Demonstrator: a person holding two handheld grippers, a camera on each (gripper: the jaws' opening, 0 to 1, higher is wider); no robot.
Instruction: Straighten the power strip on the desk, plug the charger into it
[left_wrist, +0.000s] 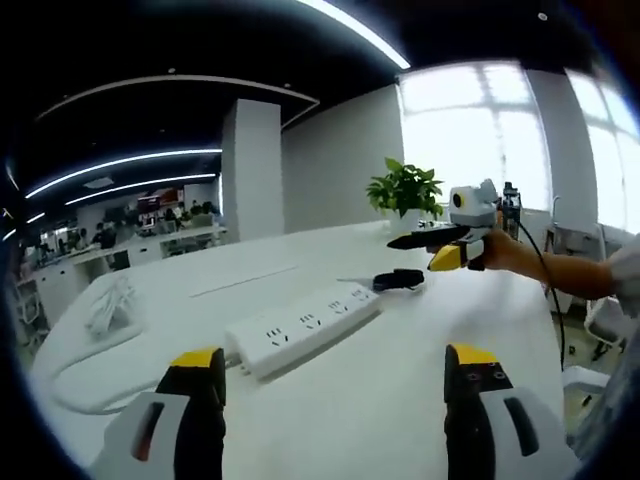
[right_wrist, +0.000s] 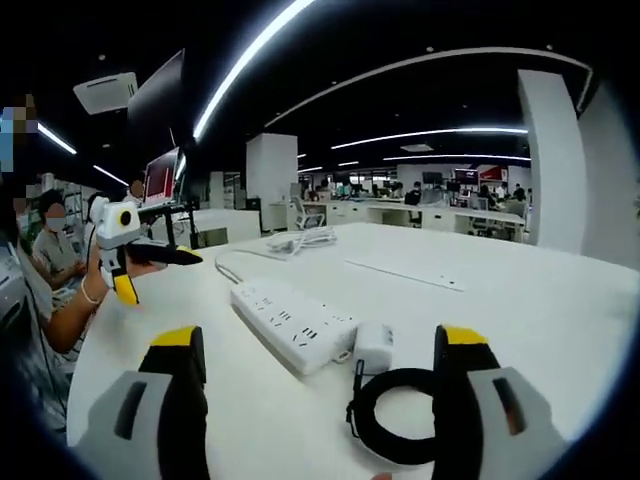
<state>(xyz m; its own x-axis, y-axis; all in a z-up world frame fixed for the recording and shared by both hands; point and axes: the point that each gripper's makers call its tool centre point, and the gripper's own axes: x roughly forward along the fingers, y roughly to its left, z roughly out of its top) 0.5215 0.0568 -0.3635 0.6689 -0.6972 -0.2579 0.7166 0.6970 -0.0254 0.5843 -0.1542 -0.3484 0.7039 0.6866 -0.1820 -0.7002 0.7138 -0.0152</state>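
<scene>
Two grippers hang above a white desk (left_wrist: 330, 400), both with jaws spread wide and nothing between them. In the left gripper view, the left gripper (left_wrist: 335, 385) looks across the white power strip (left_wrist: 303, 328), which lies just ahead of its jaws with its long axis running slantwise, from near-left to far-right. A white cable (left_wrist: 95, 375) leaves the strip's near end and loops away to the left. Beyond the far end lies the charger's dark coiled cord (left_wrist: 398, 280), and above that hovers the right gripper (left_wrist: 445, 245), held in a hand (left_wrist: 505, 252).

In the right gripper view, the right gripper (right_wrist: 320, 380) faces the other way. The charger (right_wrist: 374, 346), a small white block, sits between its jaws and touches or nearly touches the strip's (right_wrist: 292, 320) near end; the black cord (right_wrist: 400, 412) is coiled just in front. The strip runs away from this gripper toward the upper left, its sockets facing up. The left gripper (right_wrist: 150, 262) shows at the left, over the desk edge.

By this layout, the right gripper is the nearer one to the charger, and the left is the nearer one to the strip's body, so straightening likely falls to the left and plugging to the right. The strip does not yet look squared to the desk edge.

No brand, label or writing can be read on the strip or the charger.
</scene>
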